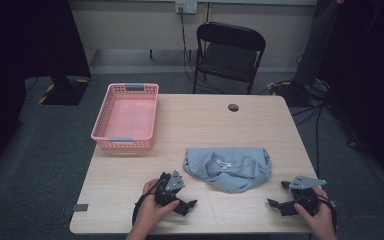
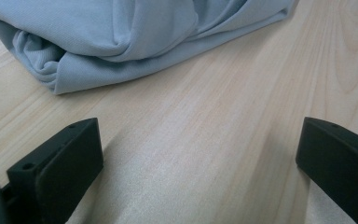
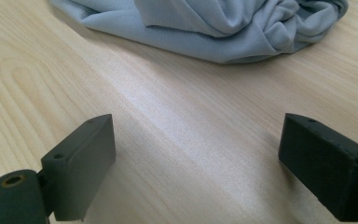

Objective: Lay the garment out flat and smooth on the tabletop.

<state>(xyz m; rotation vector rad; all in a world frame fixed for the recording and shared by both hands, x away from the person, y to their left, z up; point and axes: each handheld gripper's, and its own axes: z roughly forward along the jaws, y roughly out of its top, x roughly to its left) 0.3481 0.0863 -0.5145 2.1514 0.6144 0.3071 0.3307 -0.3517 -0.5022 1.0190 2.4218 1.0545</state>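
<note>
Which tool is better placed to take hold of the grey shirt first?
Left, marginally. The left tool sits nearer the grey shirt than the right tool; both are open, resting on the table.

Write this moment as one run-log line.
left gripper: open, empty | right gripper: open, empty | shirt: crumpled on table, untouched | basket: empty

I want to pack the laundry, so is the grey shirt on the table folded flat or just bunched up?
Bunched up. The grey shirt lies in a rumpled heap on the table, with loose creases and rolled edges.
</note>
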